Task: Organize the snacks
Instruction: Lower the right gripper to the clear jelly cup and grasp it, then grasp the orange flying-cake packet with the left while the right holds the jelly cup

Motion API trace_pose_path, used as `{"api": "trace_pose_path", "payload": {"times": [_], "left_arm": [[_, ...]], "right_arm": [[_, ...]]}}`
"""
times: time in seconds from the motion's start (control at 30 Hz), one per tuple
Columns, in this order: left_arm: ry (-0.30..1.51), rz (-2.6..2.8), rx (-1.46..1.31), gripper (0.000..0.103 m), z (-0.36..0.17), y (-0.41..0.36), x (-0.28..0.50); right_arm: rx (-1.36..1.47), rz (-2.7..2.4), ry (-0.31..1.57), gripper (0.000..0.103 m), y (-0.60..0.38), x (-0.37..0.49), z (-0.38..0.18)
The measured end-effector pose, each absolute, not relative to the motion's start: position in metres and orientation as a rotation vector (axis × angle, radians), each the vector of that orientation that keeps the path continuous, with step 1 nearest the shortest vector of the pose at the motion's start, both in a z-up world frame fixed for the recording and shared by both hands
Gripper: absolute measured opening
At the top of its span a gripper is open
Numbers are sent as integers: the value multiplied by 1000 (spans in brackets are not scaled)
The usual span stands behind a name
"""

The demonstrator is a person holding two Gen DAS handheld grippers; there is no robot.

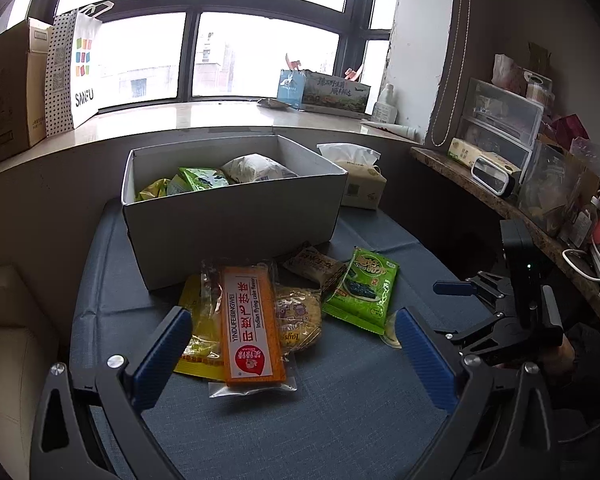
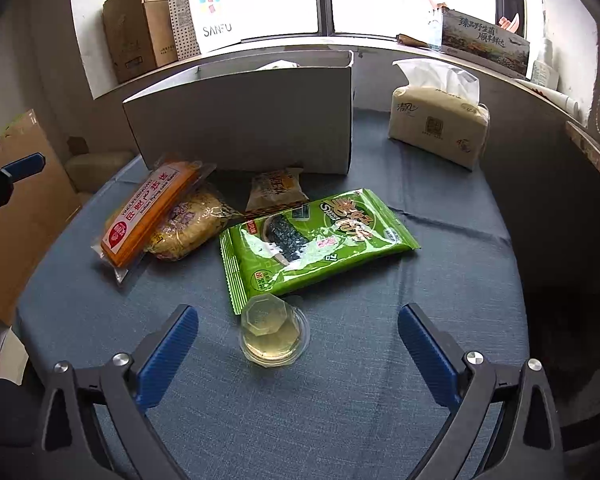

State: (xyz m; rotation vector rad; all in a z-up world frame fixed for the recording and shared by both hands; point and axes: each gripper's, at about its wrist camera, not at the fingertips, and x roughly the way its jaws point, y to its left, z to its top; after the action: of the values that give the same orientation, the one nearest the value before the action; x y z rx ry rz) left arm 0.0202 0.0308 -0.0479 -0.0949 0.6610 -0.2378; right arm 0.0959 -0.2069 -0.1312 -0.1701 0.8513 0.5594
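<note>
Inspection taken with the white box (image 1: 236, 216) as reference.

White box: standing open-topped on the blue cloth (image 2: 340, 400), at the far side toward the window. Already holding several packets, green and pale ones visible over its rim in the left wrist view. Judged to be the collecting point for the snacks, hence its central position within reach of both hands.

Loose snacks: heaped just in front of the box's near wall. Orange cake packet (image 1: 252, 320) lying on top of a noodle packet (image 1: 300, 316), one end close against the box. Brown packet (image 2: 276, 190) touching or nearly touching the box's near wall. Green seaweed packet (image 2: 316, 240) flat on the cloth, further out from the box. Clear jelly cup (image 2: 274, 332) nearest of all, away from the box, its rim just under the seaweed packet's corner. Not yet boxed; task judged part done.

Left gripper (image 1: 292, 344): tongs spread wide, nothing pinched, straddling the near end of the orange cake packet. Placement suggests a pick of that packet, being topmost and free.

Right gripper (image 2: 298, 344): tongs spread wide, pinching nothing, the jelly cup between the pads but untouched. Aim judged deliberate: cup is small, rigid and isolated, so easiest taken first from that side.

Tissue pack (image 2: 436, 128): beside the box, to the right, not part of the sorting.
</note>
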Motion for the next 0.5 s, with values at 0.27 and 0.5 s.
{"api": "trace_pose_path", "payload": {"times": [0.27, 0.5], "left_arm": [[690, -222, -100, 103, -63, 36, 26], [778, -202, -196, 103, -91, 45, 52]], "right_arm": [[-120, 620, 899, 35, -200, 101, -146], [-31, 639, 840, 34, -226, 81, -123]]}}
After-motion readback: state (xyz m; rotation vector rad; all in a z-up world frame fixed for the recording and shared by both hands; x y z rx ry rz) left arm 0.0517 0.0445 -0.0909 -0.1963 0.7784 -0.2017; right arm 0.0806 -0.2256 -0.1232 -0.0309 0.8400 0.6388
